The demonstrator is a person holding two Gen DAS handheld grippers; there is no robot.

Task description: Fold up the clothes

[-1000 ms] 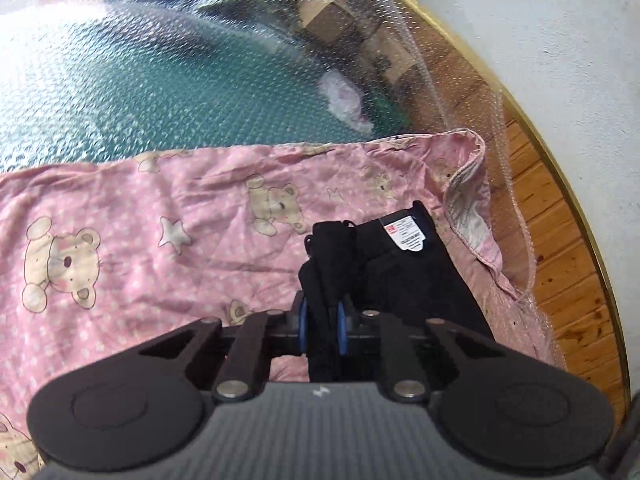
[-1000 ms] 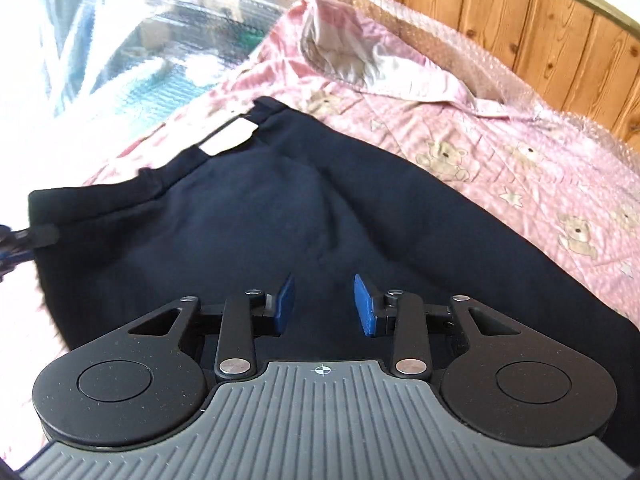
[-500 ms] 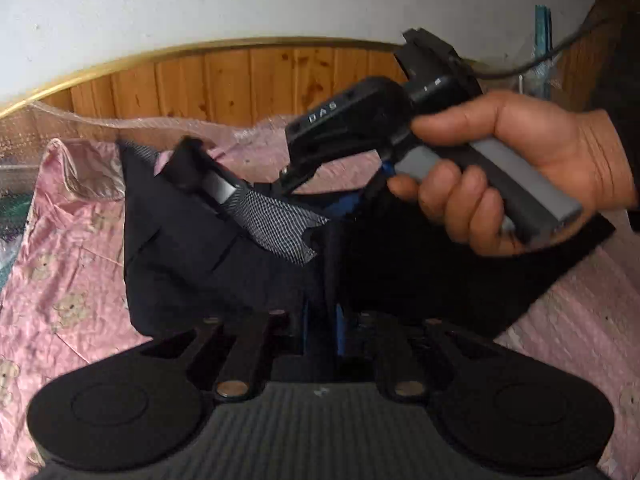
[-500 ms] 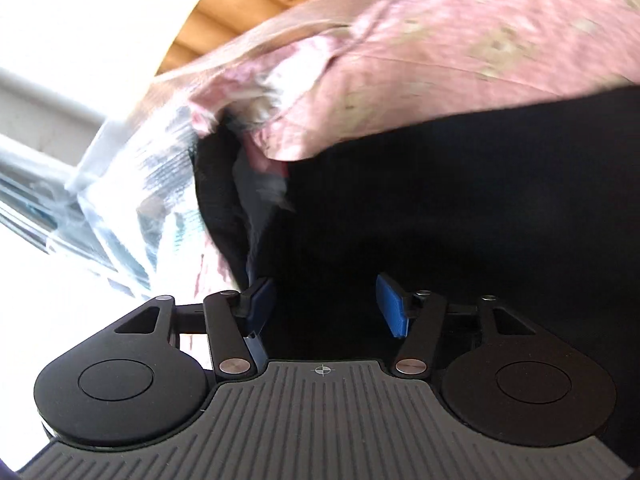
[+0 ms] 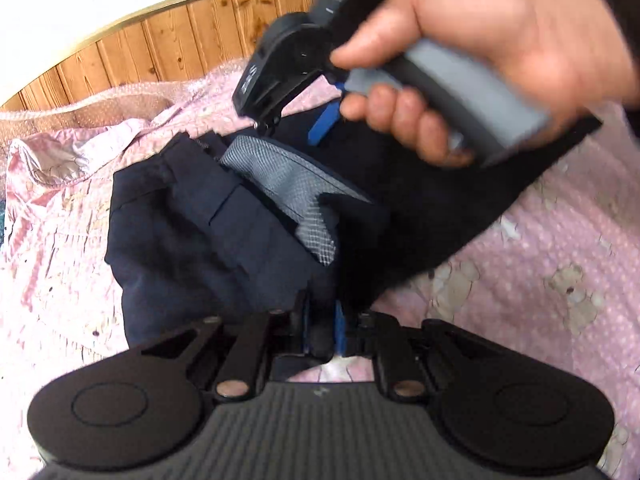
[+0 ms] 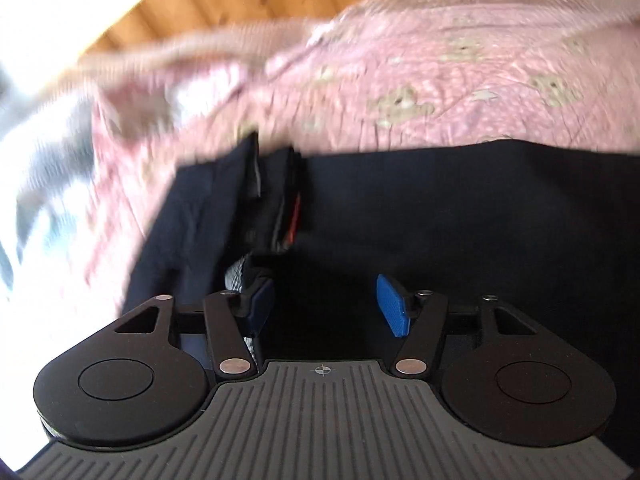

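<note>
A dark navy pair of trousers [image 5: 192,236] lies partly folded on a pink bear-print blanket [image 5: 560,264], its grey mesh pocket lining [image 5: 288,184] turned out. My left gripper [image 5: 320,328] is shut on a bunched edge of the dark cloth at the near side. In the left wrist view a person's hand [image 5: 500,52] holds the right gripper [image 5: 296,128] above the trousers. In the right wrist view the right gripper [image 6: 324,308] stands open over the trousers [image 6: 440,220], its blue pads [image 6: 394,314] apart and clear of the cloth.
A wooden headboard [image 5: 168,44] with a gold rim runs along the far side below a white wall. Bubble wrap [image 5: 120,96] lies between blanket and headboard. The blanket's corner [image 5: 48,156] is flipped up at the left. The right wrist view is motion-blurred.
My left gripper has swung round with the cloth and now faces the headboard and the other hand. The right gripper's jaws have widened and it has drifted over the trousers.
</note>
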